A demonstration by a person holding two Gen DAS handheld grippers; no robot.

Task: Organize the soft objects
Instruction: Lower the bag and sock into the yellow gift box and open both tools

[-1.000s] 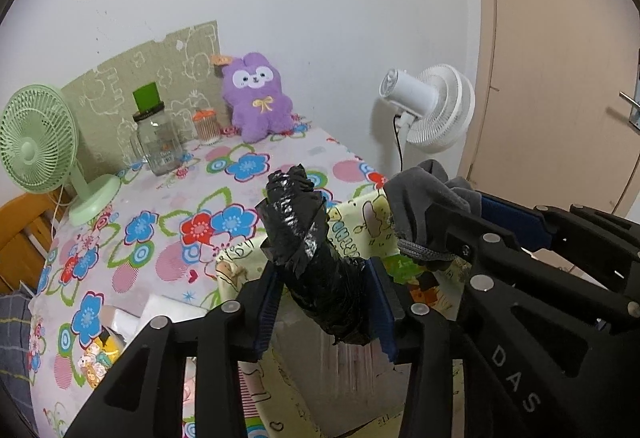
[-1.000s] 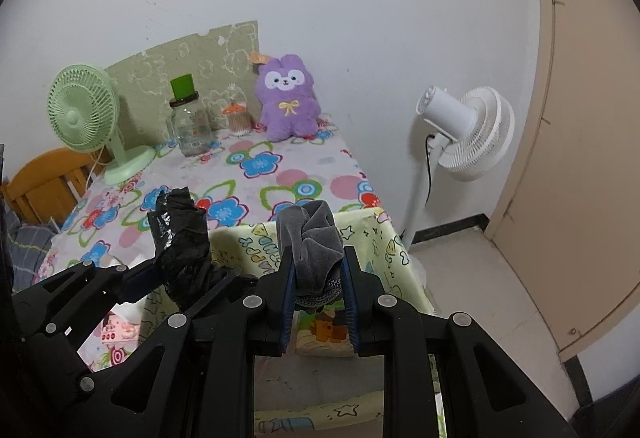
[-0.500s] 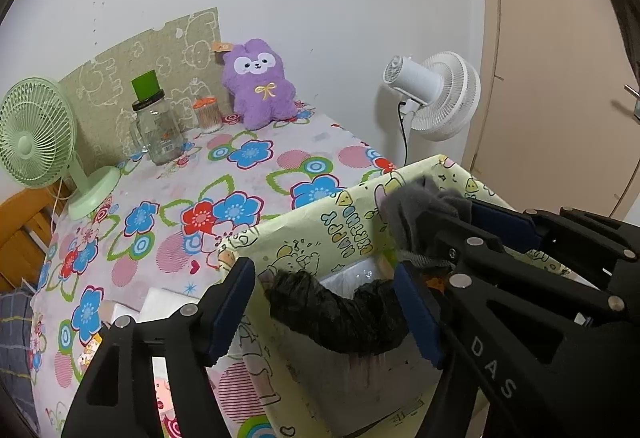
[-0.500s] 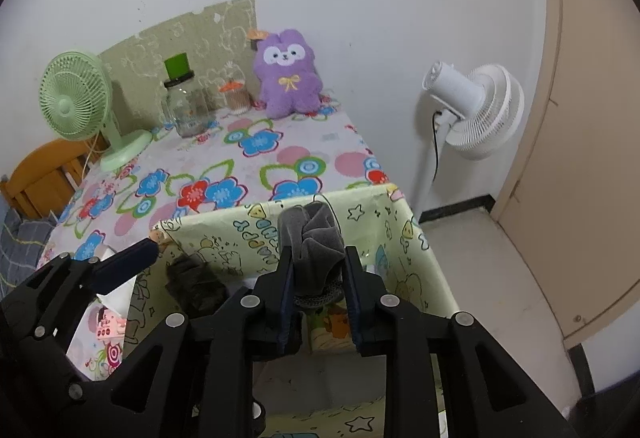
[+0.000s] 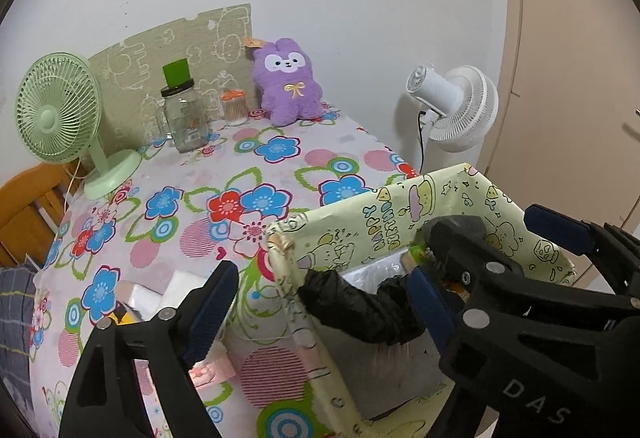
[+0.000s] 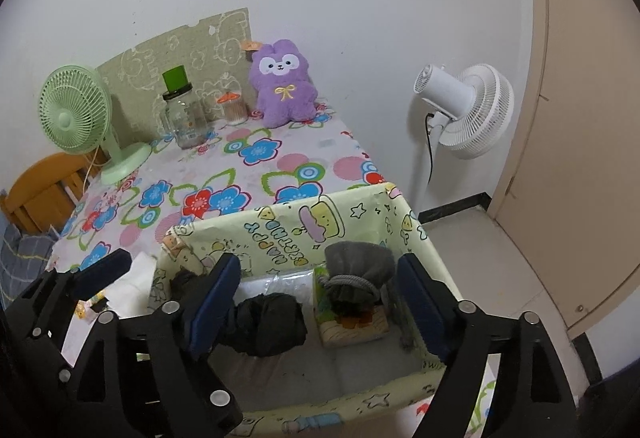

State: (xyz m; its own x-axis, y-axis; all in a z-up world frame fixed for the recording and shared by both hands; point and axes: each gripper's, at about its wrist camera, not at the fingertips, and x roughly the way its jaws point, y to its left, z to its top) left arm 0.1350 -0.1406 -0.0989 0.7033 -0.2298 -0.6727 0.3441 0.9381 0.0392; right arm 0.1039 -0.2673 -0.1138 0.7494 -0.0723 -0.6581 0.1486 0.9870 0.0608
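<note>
Two grippers hang over a yellow cartoon-print box [image 6: 280,234] at the near table edge. Right gripper [image 6: 320,302]: jaws have just been opening, now spread wide; the grey cloth bundle [image 6: 356,270] sits loose between them, pads not pressing it, resting on a small printed carton [image 6: 352,324] inside the box. Left gripper [image 5: 320,302]: jaws have also just been opening, wide apart, released; the black cloth bundle [image 5: 356,312] lies inside the box, near the left wall, touching neither pad as far as I can tell. White packets [image 5: 176,290] lie on the table just left of the box. Flowered tablecloth [image 5: 240,165] beyond. Far edge: green desk fan [image 5: 60,113], glass jar [image 5: 184,117] with green lid, purple plush bunny [image 5: 288,81] against the wall. White standing fan [image 6: 468,109] on the floor to the right, beside a beige door [image 6: 580,117].
</note>
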